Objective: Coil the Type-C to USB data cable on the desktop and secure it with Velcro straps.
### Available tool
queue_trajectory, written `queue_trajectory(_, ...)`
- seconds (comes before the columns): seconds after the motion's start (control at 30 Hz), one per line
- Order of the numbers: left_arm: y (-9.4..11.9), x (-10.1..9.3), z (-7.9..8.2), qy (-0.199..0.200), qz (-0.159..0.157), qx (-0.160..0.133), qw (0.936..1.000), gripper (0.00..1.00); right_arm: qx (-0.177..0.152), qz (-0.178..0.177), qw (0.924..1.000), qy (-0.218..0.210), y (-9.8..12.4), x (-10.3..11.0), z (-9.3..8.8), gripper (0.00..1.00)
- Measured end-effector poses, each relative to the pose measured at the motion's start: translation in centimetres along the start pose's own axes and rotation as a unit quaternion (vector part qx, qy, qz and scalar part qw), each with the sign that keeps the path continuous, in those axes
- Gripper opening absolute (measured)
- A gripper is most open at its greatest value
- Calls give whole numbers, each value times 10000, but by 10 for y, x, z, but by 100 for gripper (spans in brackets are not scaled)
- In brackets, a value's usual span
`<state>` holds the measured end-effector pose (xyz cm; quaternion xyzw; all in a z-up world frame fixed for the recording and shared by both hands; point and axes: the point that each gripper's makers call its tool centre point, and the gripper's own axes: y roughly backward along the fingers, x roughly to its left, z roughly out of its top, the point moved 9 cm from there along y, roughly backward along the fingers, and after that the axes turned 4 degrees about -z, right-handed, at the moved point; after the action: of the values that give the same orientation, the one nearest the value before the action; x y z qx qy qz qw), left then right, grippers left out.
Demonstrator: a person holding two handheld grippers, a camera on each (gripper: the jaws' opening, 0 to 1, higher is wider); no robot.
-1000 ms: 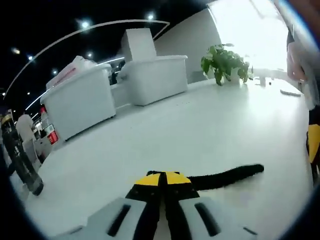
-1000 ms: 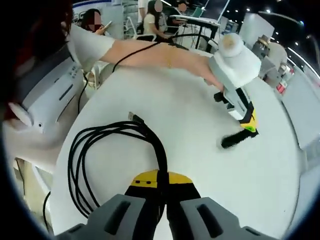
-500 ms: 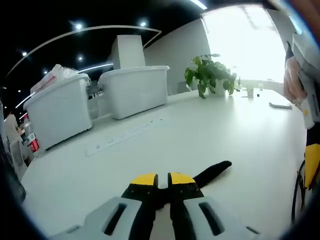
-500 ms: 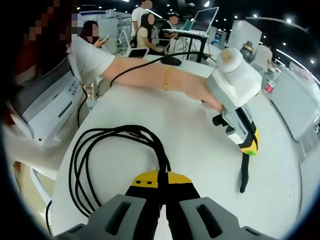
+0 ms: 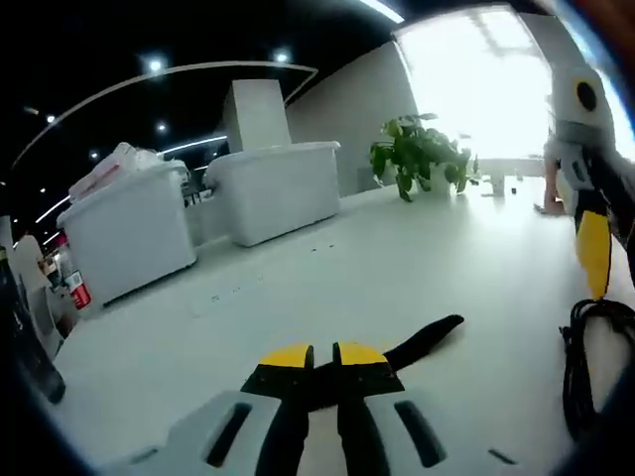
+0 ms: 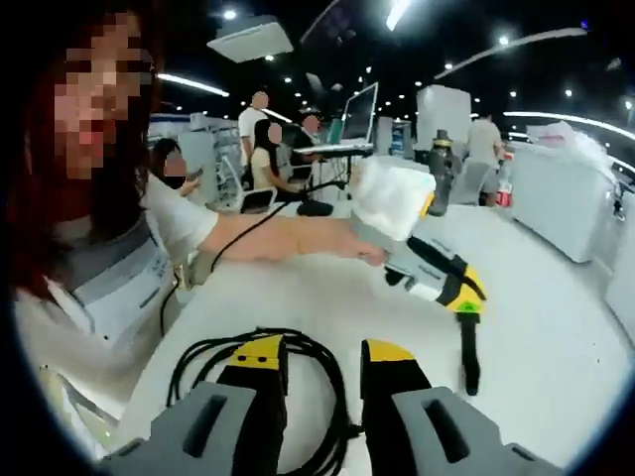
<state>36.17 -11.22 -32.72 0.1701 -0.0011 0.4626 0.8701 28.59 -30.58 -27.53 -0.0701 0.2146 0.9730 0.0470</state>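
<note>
My right gripper (image 6: 322,362) stands released, jaws apart over the coiled black cable (image 6: 298,397) on the white desk (image 6: 556,377). My left gripper (image 5: 322,359) pinches the black Velcro strap (image 5: 427,337). Its view adds two white bins (image 5: 273,188), one holding bags, and a potted plant (image 5: 417,154).

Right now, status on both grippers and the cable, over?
Left gripper shut on Velcro strap, lifted. Right gripper open above coiled cable, which lies loose on the table. Nothing in the way.
</note>
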Motion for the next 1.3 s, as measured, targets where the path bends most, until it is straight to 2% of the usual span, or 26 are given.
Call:
queue_trajectory(0.03, 0, 2, -1, 40, 41, 1, 10000, 10, -52, -320, 9994, -108, -1, -12, -3, 26)
queue_trajectory(0.07, 0, 4, -4, 167, 70, 15, 9998, 10, 135, -955, 9951, -203, -3, -33, -9, 26)
queue_trajectory(0.1, 0, 5, -5, 219, 56, 32, 9997, 10, 260, -1091, 9934, -248, -6, -44, -16, 24)
queue_trajectory(0.13, -1, 5, -8, 278, 41, 47, 9996, 10, 518, -1186, 9909, -377, -10, -51, -25, 23)
queue_trajectory(0.23, -9, 5, -11, 213, 7, 215, 9995, 10, 697, -1069, 9896, -669, -19, -57, -41, 23)
queue_trajectory(0.3, -10, 3, -14, 120, 4, 290, 9995, 10, 503, -1020, 9881, -1040, -20, -61, -43, 25)
queue_trajectory(0.33, -11, 3, -15, 97, -2, 306, 9995, 10, 290, -1136, 9866, -1131, -19, -69, -40, 25)
queue_trajectory(0.43, -12, 2, -16, 145, -16, 276, 9995, 10, 246, -1377, 9784, -1524, -22, -84, -46, 24)
queue_trajectory(0.5, -12, 1, -17, 173, -26, 250, 9995, 9, 315, -1507, 9777, -1429, -28, -89, -50, 20)
queue_trajectory(0.57, -12, 0, -17, 163, -34, 234, 9996, 9, 126, -1655, 9789, -1190, -31, -96, -47, 9)
queue_trajectory(0.63, -12, 0, -17, 163, -39, 224, 9996, 9, 55, -1912, 9742, -1194, -32, -102, -46, 1)
queue_trajectory(0.67, -12, -1, -17, 199, -50, 214, 9996, 9, 124, -2015, 9724, -1172, -33, -106, -48, 1)
queue_trajectory(0.8, -11, 0, -18, 243, -69, 201, 9995, 9, 481, -1819, 9776, -947, -36, -98, -59, 1)
queue_trajectory(0.93, -12, 0, -18, 257, -59, 172, 9995, 9, 670, -1757, 9779, -909, -37, -93, -65, 1)
queue_trajectory(1.1, -12, 0, -19, 294, -75, 121, 9995, 9, 709, -1553, 9809, -936, -39, -81, -63, 1)
queue_trajectory(1.3, -13, 0, -19, 316, -83, 77, 9994, 9, 765, -1135, 9885, -639, -45, -56, -54, 1)
